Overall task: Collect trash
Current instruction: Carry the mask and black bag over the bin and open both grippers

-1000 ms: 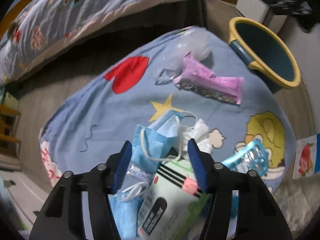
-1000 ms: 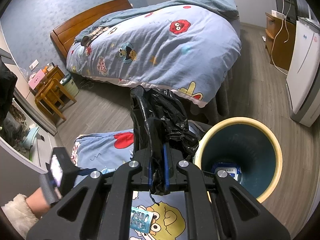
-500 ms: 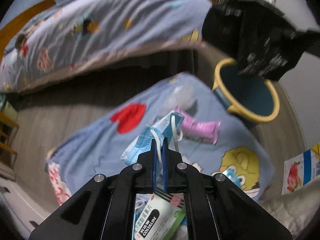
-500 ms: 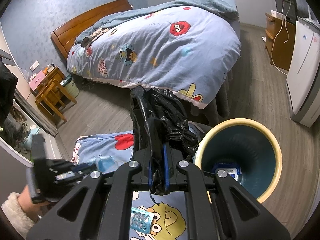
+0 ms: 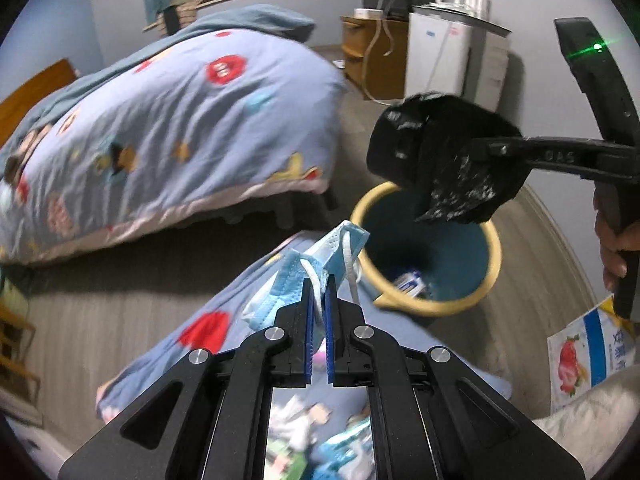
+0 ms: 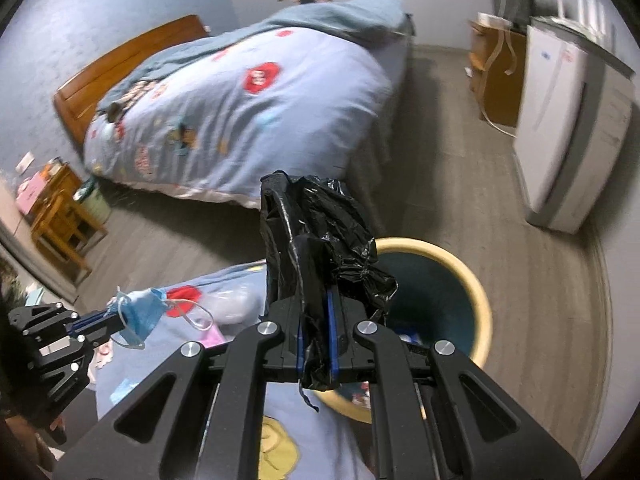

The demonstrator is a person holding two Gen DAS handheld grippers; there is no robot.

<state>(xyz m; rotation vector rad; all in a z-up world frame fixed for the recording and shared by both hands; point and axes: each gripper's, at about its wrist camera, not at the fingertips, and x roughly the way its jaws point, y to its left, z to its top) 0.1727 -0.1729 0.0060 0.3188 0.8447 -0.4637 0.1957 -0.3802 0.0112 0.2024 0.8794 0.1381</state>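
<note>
1. Left wrist view only: the person's right hand wrapped on the right tool's handle at the frame's right edge, a green light on that tool's body above it, and a printed packet with a strawberry picture on the floor at lower right.
2. Right wrist view only: wooden headboard, small wooden stool and side table at far left, and the left tool seen from outside, low at the left edge.
3. Both views: bed with cartoon duvet, white cabinet by the wall, cartoon blanket spread on the floor.
4. Left gripper: jaws squeezed nearly together on a blue face mask. Mask bunches up above the fingertips, white ear loop hangs off the right side. Mask is lifted clear of the blanket, just left of the bin in this view. Tool points steeply downward.
5. Right gripper: jaws clamped tight on a crumpled black trash bag. Bag stands up above the fingertips, a thin strip dangles below. Held just above the bin's near rim, also angled down.
6. Bin: yellow rim, dark teal inside, stands on the floor touching the blanket edge. Holds a white-and-blue package at the bottom; print too blurred to read.
7. Blanket: more litter under the left tool (green, white, blue bits), all motion-blurred; a clear plastic piece and something pink show in the right wrist view.
</note>
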